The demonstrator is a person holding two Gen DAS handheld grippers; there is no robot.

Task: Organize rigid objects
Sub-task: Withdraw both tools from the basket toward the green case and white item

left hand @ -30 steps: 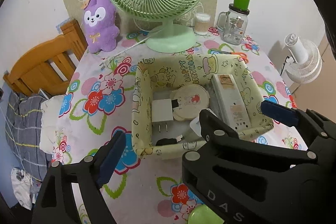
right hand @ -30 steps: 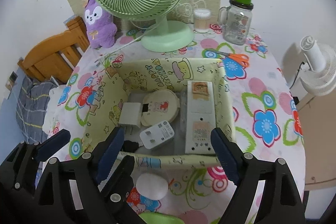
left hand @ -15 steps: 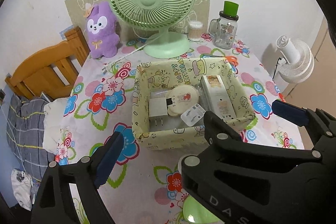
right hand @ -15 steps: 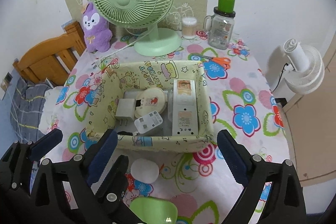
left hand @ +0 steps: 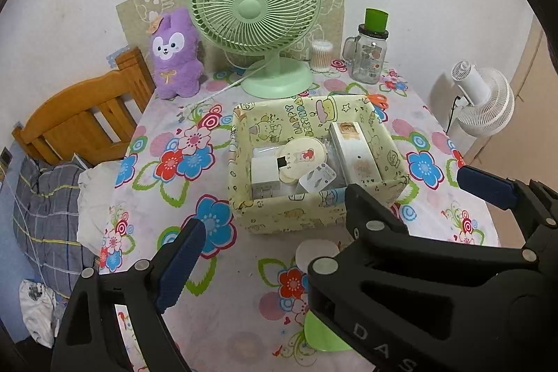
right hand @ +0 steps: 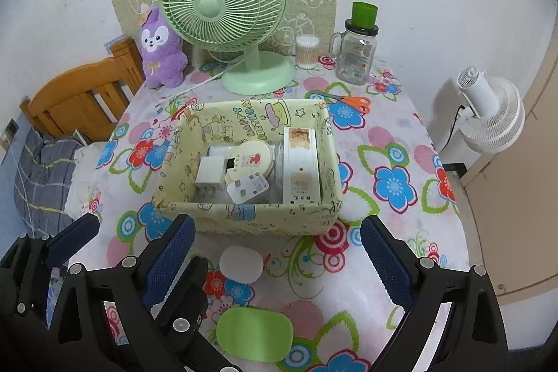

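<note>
a: flowered counter (right hand: 394, 142) against a white wall, fan (right hand: 223, 6) and plush (right hand: 158, 49) at the back. what's different from a second ago?

b: both grippers have pulled back and up from the box (right hand: 251, 215). a second ago the box filled the views and its near wall sat almost between the fingers; now it lies well ahead of both, with bare cloth in between.

a: and the jaws?

b: the right gripper (right hand: 275, 258) has just been opening. it stands spread wide, nothing between its pads. the left gripper (left hand: 324, 222) is spread too and empty; the right one's body crosses its view.

a: so what's in the box?

b: two white plugs (right hand: 212, 171), a round cream disc (right hand: 253, 159), a long white power strip (right hand: 301, 162), all lying inside.

a: anything left out?

b: a white puck (right hand: 241, 264) just ahead of the right gripper, between its fingers in the picture, and a green pad (right hand: 254, 333) below it, nearer still. scissors (right hand: 348, 100) lie beyond the box.

a: meaning?

b: my guess: the last drop is done, and the retreat lines up the next pick, likely the puck or the pad.
</note>
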